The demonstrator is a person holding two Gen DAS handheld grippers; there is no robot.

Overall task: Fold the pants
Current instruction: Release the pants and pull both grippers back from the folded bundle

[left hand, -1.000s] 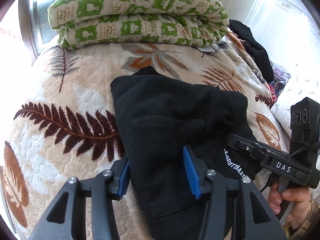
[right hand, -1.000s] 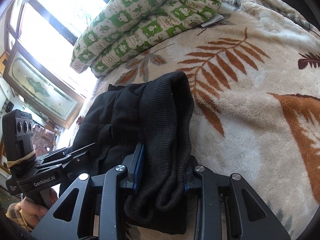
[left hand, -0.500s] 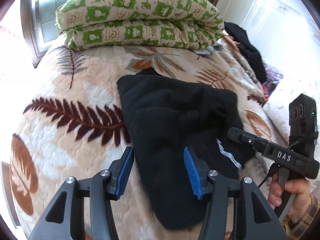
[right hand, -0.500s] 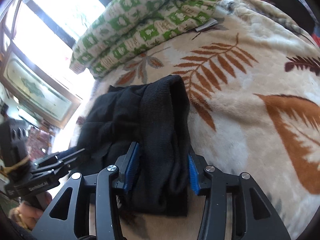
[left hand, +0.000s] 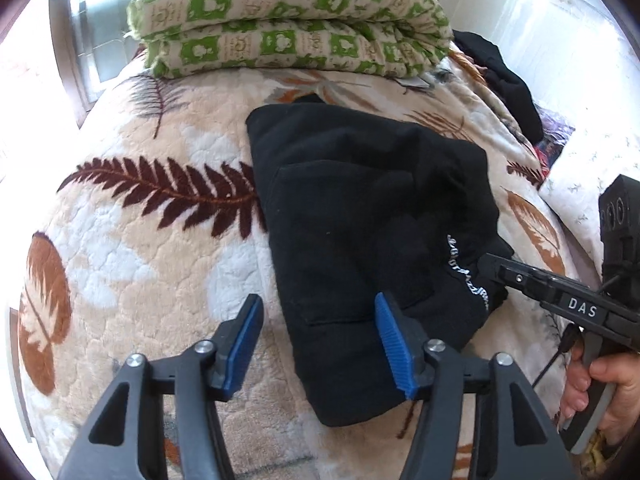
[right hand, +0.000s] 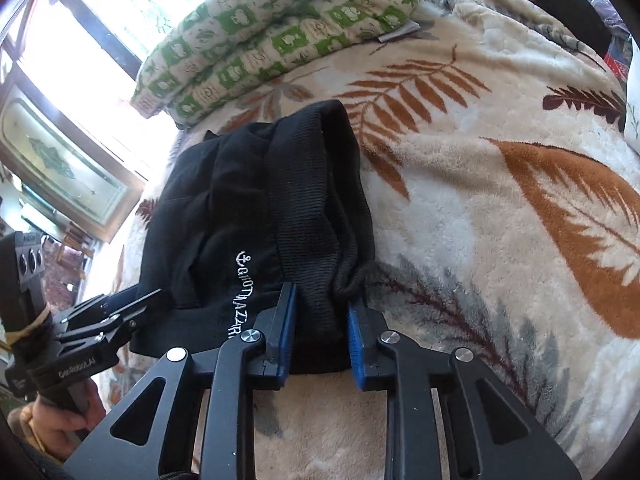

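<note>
The folded black pants lie mid-bed. The ribbed waistband is bracketed, perhaps gripped, by the right gripper; the left gripper is held wide open, empty, over the near edge.

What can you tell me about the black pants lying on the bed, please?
The black pants lie folded into a compact, roughly rectangular bundle on the leaf-patterned blanket. The fabric looks soft and thick; a patch pocket faces up, white embroidered lettering runs near one edge, and a ribbed knit band forms the side toward the right gripper, whose blue pads flank that band. The left gripper is open over the near corner.
</note>
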